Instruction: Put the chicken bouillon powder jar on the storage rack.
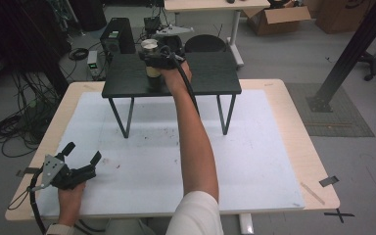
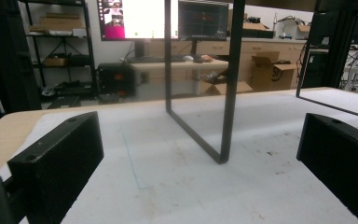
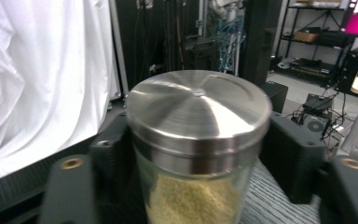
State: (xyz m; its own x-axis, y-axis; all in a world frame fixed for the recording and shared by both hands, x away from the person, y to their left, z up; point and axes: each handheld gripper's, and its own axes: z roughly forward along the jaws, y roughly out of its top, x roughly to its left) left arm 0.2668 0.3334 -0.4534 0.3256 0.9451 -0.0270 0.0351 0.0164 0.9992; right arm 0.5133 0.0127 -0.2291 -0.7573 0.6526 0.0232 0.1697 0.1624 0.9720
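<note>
One jar (image 3: 196,149) of yellow grains sits between our right claw (image 3: 200,158) jaws, gripped; no label readable. Our left claw (image 2: 200,172) gapes wide.

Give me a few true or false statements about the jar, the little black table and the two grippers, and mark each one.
1. The jar has a metal lid. True.
2. The jar stands on the white mat. False: it is on the black table.
3. The left gripper holds a cup. False: its fingers are apart, nothing between them.
4. The jar sits between the right gripper's fingers. True.
5. The jar is empty. False: it holds yellowish grains.
</note>
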